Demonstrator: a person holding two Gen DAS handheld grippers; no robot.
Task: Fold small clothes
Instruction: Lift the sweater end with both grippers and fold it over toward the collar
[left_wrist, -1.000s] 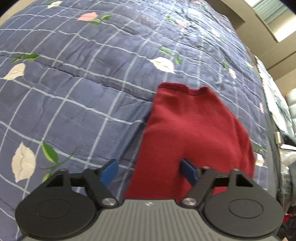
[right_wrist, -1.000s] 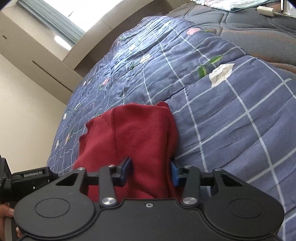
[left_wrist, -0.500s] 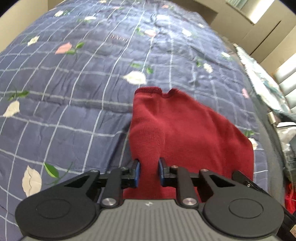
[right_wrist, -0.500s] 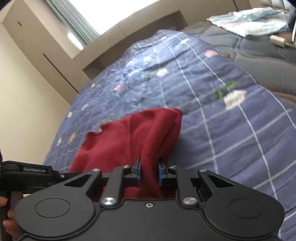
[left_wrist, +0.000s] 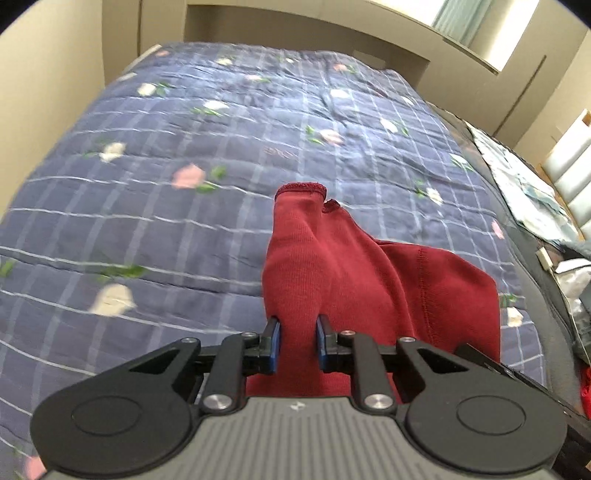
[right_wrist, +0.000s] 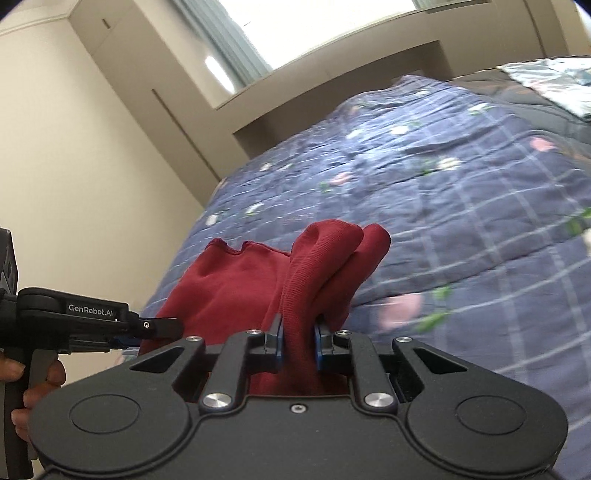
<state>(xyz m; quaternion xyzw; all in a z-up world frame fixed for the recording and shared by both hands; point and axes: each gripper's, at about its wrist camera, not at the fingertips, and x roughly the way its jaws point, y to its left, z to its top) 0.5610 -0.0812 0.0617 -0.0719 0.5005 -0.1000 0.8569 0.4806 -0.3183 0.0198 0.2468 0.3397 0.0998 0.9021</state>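
Observation:
A small dark red knit garment hangs bunched between both grippers, lifted off the blue quilt. My left gripper is shut on its near left edge. My right gripper is shut on a thick fold of the same red garment. The far hem points away from me, above the quilt. The left gripper's side also shows in the right wrist view, held by a hand, close beside the cloth.
A blue checked quilt with flowers covers the bed. Cream walls and a window ledge stand behind it. A patterned cloth and bags lie at the right side of the bed.
Both grippers went from open around the garment's near edge to shut on it, then rose, lifting the red cloth off the quilt; both views now tilt up toward the walls.

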